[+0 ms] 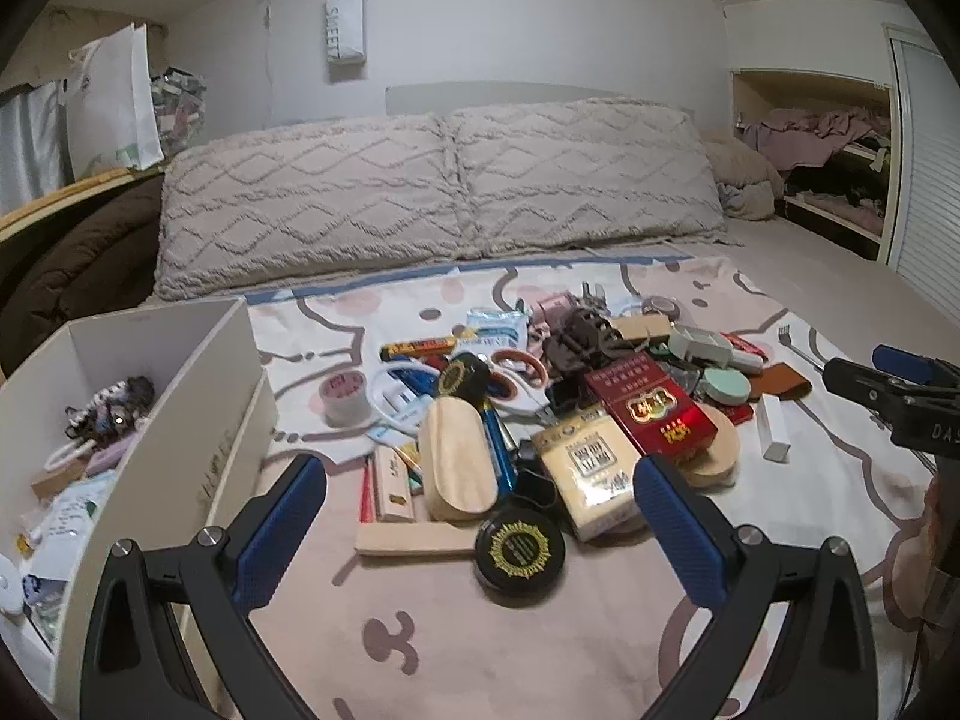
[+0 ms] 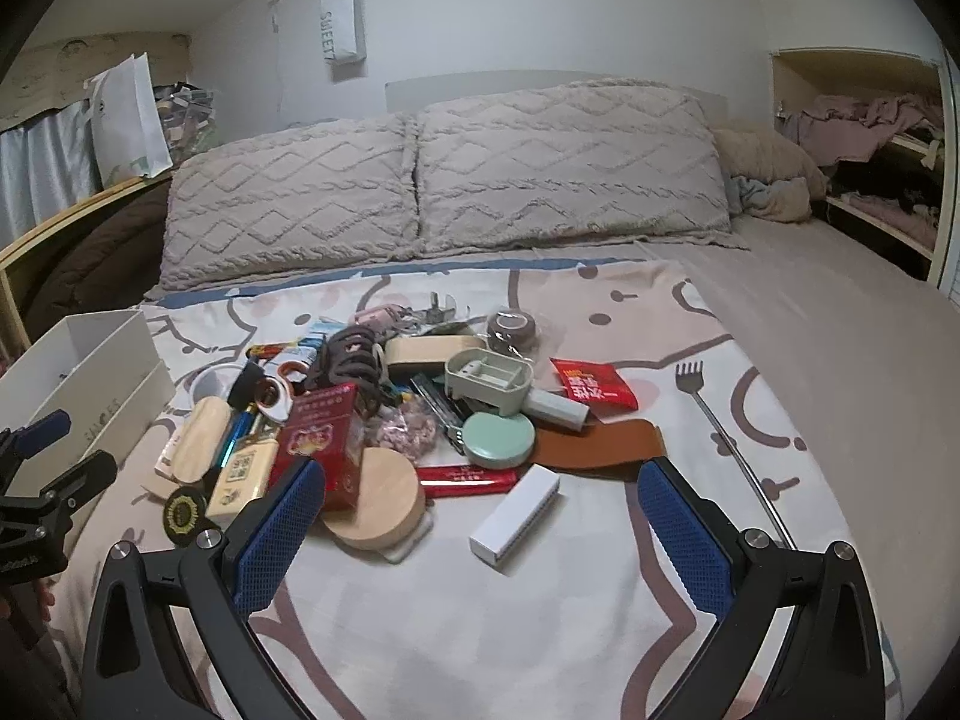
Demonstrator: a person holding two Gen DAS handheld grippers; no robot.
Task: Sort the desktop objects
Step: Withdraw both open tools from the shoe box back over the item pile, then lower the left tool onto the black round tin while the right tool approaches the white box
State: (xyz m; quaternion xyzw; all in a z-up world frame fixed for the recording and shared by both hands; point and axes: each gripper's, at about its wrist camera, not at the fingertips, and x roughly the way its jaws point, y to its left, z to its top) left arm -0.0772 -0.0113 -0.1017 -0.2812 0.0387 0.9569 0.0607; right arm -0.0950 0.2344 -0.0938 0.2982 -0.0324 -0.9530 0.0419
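Left tool gapes empty around the black round tin; right tool likewise spread.

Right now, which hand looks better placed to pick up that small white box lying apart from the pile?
Probably the right gripper: the white box lies between its open fingers, while the left gripper faces the black tin.

Two pillows, hanging white bag
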